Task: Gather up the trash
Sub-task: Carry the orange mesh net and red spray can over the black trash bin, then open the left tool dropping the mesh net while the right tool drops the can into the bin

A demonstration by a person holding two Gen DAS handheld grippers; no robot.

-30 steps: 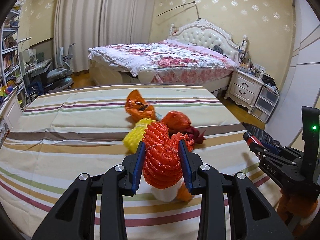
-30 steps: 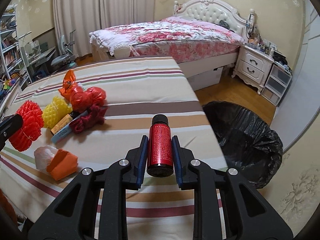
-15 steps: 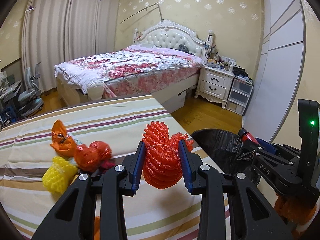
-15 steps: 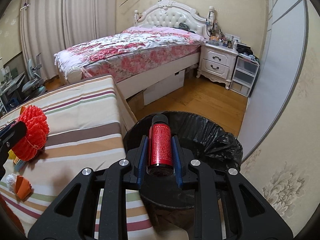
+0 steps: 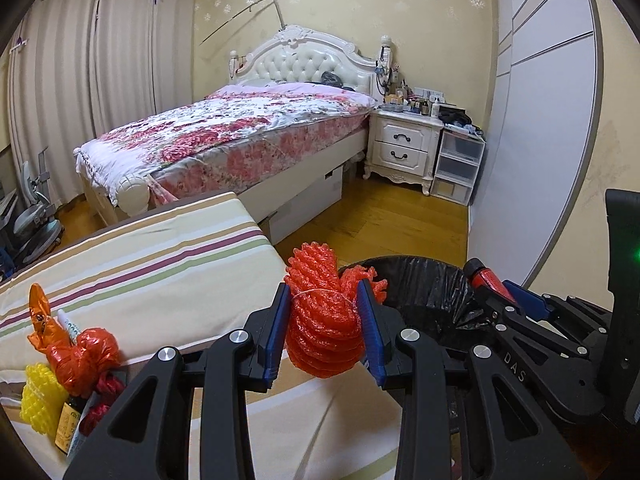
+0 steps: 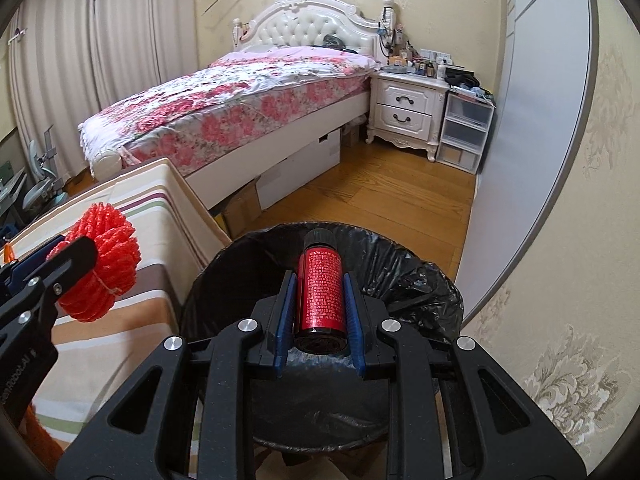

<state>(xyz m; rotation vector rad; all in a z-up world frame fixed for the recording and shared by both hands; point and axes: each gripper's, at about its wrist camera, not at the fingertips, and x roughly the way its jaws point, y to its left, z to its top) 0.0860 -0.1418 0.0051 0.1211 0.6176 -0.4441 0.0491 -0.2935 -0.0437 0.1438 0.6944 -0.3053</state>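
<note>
My left gripper (image 5: 323, 312) is shut on a red foam fruit net (image 5: 320, 332), held above the striped table's right edge beside the bin; the net also shows in the right wrist view (image 6: 102, 268). My right gripper (image 6: 319, 300) is shut on a small red bottle (image 6: 320, 288) with a black cap, held over the open mouth of the black-bagged trash bin (image 6: 420, 280). The bin (image 5: 424, 292) and the right gripper (image 5: 504, 304) with the bottle (image 5: 482, 278) show at the right of the left wrist view.
On the striped table (image 5: 160, 264), at the left, lie an orange wrapper (image 5: 40, 312), an orange-red plastic bag (image 5: 86, 356), a yellow foam net (image 5: 38, 404) and a small dark bottle (image 5: 66, 424). Beyond are a floral bed (image 5: 240, 132), a white nightstand (image 5: 404, 144), plastic drawers (image 5: 456, 168) and wooden floor.
Both grippers have swung right from over the table to the trash bin, keeping their loads. The bottle is now over the bin's mouth; the red net is at the table's right edge.
</note>
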